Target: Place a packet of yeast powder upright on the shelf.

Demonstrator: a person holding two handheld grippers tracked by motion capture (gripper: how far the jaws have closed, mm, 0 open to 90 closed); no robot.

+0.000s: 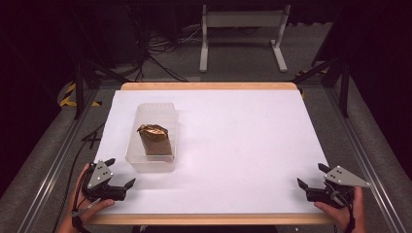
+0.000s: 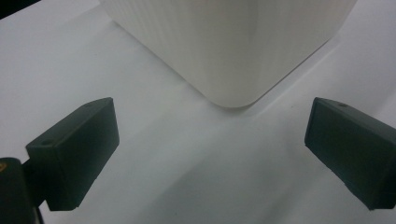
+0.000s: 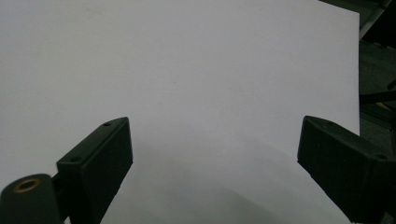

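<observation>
A translucent plastic box [image 1: 152, 138] stands on the left half of the white table top [image 1: 233, 145], with a crumpled golden-brown paper bag [image 1: 154, 140] upright inside it. My left gripper [image 1: 119, 172] rests at the front left corner, open, just short of the box. In the left gripper view the box's rounded corner [image 2: 233, 51] sits beyond the spread jaws, and the left gripper [image 2: 210, 140] holds nothing. My right gripper [image 1: 311, 175] lies open at the front right corner. In the right gripper view the right gripper [image 3: 215, 158] has bare white surface between its jaws.
A wooden rim [image 1: 209, 86] borders the table's far edge. Metal rails [image 1: 58, 155] run along both sides. Beyond the table stand a white frame [image 1: 243, 29] and loose cables [image 1: 160, 48] on the floor.
</observation>
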